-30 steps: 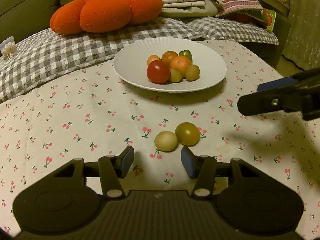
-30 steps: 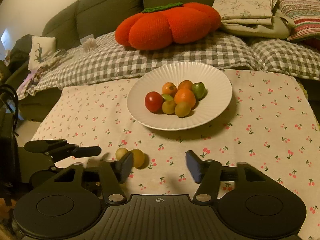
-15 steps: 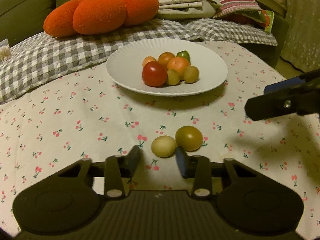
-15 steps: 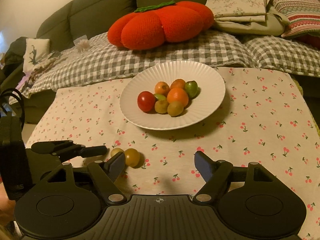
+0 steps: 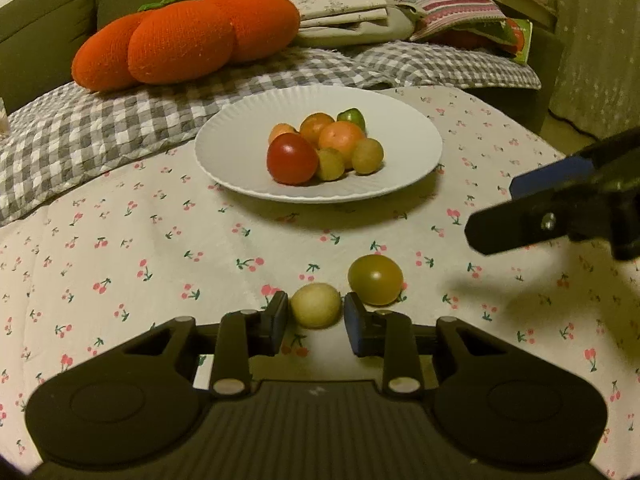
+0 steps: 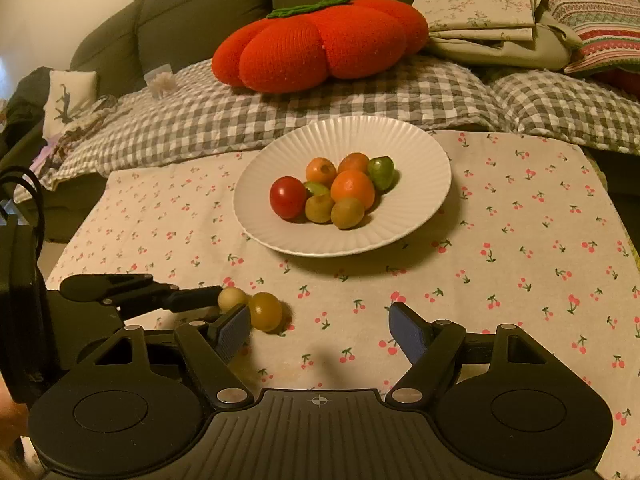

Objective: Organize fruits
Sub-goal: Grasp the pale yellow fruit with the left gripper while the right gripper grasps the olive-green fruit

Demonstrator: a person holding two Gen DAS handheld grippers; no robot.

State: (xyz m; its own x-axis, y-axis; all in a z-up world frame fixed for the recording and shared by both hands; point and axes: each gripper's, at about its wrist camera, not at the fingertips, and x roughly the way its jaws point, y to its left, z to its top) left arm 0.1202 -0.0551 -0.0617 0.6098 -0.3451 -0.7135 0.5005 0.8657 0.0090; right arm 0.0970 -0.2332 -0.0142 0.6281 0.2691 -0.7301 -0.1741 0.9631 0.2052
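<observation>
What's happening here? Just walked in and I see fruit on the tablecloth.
A person with two handheld grippers is collecting fruits. The left gripper has its pads around the small pale yellow round fruit on the cherry-print tablecloth, beside a larger olive-green fruit. The right gripper hangs open nearby. Several fruits already sit on the white ridged plate.

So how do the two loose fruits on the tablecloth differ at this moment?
The pale yellow fruit is smaller and lighter; the olive-green fruit is larger and darker. The pale yellow fruit sits between the pads of the left claw, while the olive-green fruit lies free just outside them, nearer the plate. Both are round, rest on the tablecloth and sit side by side.
</observation>
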